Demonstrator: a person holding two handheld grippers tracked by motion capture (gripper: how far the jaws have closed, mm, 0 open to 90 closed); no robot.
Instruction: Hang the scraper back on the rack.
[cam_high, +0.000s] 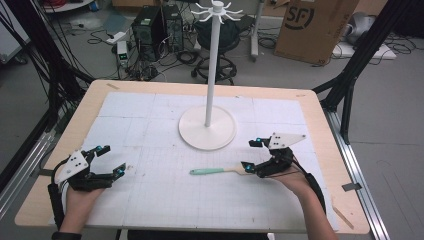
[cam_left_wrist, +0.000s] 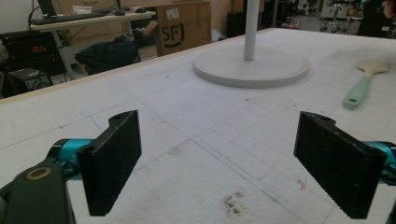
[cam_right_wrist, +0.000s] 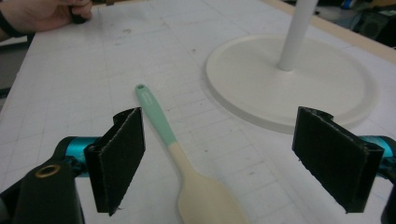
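A spoon (cam_high: 220, 171) with a mint-green handle and a cream bowl lies flat on the white mat, in front of the white rack's round base (cam_high: 207, 127). My right gripper (cam_high: 252, 153) hovers open over the spoon's bowl end; in the right gripper view the spoon (cam_right_wrist: 187, 163) lies between the wide-apart jaws, bowl nearest the camera. My left gripper (cam_high: 111, 159) rests open at the table's left side with nothing between its fingers (cam_left_wrist: 112, 158). In the left gripper view the spoon (cam_left_wrist: 364, 81) lies far off at the right.
A tall white pole (cam_high: 213, 65) rises from the round base and ends in a ring of hooks (cam_high: 217, 10). The wooden table (cam_high: 70, 130) carries a white gridded mat. Beyond it stand a cardboard box (cam_high: 315, 27), computers and cables on the floor.
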